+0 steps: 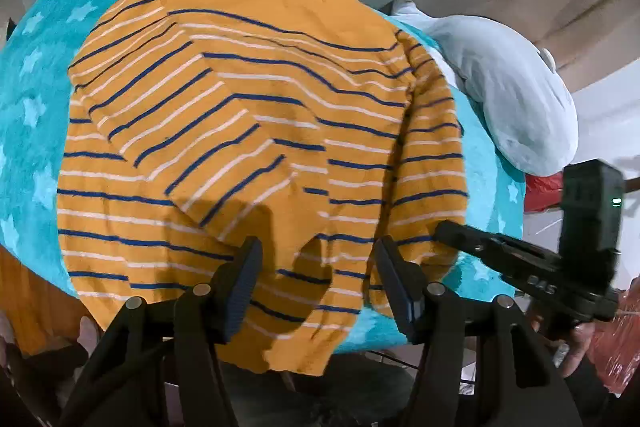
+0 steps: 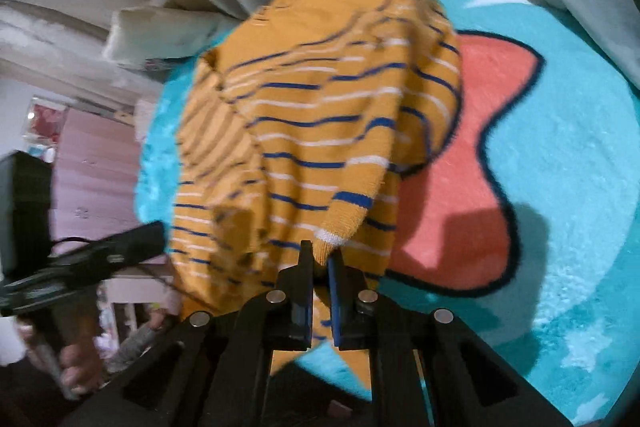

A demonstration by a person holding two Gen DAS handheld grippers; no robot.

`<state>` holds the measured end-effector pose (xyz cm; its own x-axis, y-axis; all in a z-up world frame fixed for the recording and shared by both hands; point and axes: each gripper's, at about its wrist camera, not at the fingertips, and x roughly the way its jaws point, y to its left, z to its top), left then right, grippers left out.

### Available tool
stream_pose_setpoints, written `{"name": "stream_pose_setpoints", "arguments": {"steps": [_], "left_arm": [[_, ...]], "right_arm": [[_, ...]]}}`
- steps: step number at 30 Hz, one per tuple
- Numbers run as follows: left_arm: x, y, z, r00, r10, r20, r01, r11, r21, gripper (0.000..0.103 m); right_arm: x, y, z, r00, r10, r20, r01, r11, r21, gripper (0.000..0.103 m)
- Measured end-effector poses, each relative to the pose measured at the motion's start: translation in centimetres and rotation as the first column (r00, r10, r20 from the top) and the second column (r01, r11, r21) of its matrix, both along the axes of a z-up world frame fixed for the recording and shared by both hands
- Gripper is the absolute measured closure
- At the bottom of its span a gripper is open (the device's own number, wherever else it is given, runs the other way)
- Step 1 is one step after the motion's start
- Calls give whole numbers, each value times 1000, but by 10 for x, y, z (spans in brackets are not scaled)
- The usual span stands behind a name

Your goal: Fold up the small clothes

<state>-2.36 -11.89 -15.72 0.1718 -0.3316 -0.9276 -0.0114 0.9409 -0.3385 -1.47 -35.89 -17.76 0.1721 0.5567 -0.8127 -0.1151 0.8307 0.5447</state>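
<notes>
From the left wrist view, the striped sweater (image 1: 256, 147) lies on the turquoise blanket (image 1: 36, 99), one sleeve already folded across; the left claw (image 1: 318, 279) hovers wide, holding nothing. From the right wrist view, the right claw (image 2: 320, 259) is pinched on the sleeve cuff (image 2: 340, 231), raised; this second sleeve and the final folds are left.

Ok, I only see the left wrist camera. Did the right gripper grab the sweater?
Observer: Yes, the right gripper is shut on the cuff of the sweater.
Operator: Is the cuff lying flat?
Observer: No, it looks held up off the blanket.
Operator: What's next to the sweater there?
Observer: A big pink star with a dark outline, printed on the blanket to the sweater's right.
</notes>
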Motion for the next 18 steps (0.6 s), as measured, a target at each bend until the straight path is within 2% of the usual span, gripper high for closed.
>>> {"name": "stream_pose_setpoints", "arguments": {"steps": [5,9,11,12,13,15,16,17,18], "left_arm": [[4,31,-6,998,64,-17,-64,998,-17,45],[6,63,-8,992,126,-21,-127,992,-16,45],[9,75,-10,989,143,-30,-144,990,-8,45],[10,81,-12,988,148,-34,-148,989,-3,45],[11,86,-15,988,148,-40,-148,989,-4,45],[12,91,-19,988,146,-54,-147,989,-18,45],[12,92,-20,988,141,-58,-143,989,-27,45],[13,91,-22,989,129,-66,-132,990,-39,45],[16,87,-23,991,110,-74,-114,992,-53,45]], "right_arm": [[17,52,6,997,77,26,-77,997,-7,96],[43,91,-1,995,103,4,-103,995,-5,91],[55,114,-15,990,137,-28,-138,990,-42,75],[59,118,-21,989,140,-46,-142,988,-59,60],[63,122,-27,988,138,-69,-142,988,-64,56],[68,116,-28,989,110,-103,-111,994,-9,53],[67,108,-24,989,95,-110,-90,995,47,40],[66,101,-20,991,82,-109,-74,995,73,32],[63,86,-14,994,45,-98,-38,997,70,25]]}}
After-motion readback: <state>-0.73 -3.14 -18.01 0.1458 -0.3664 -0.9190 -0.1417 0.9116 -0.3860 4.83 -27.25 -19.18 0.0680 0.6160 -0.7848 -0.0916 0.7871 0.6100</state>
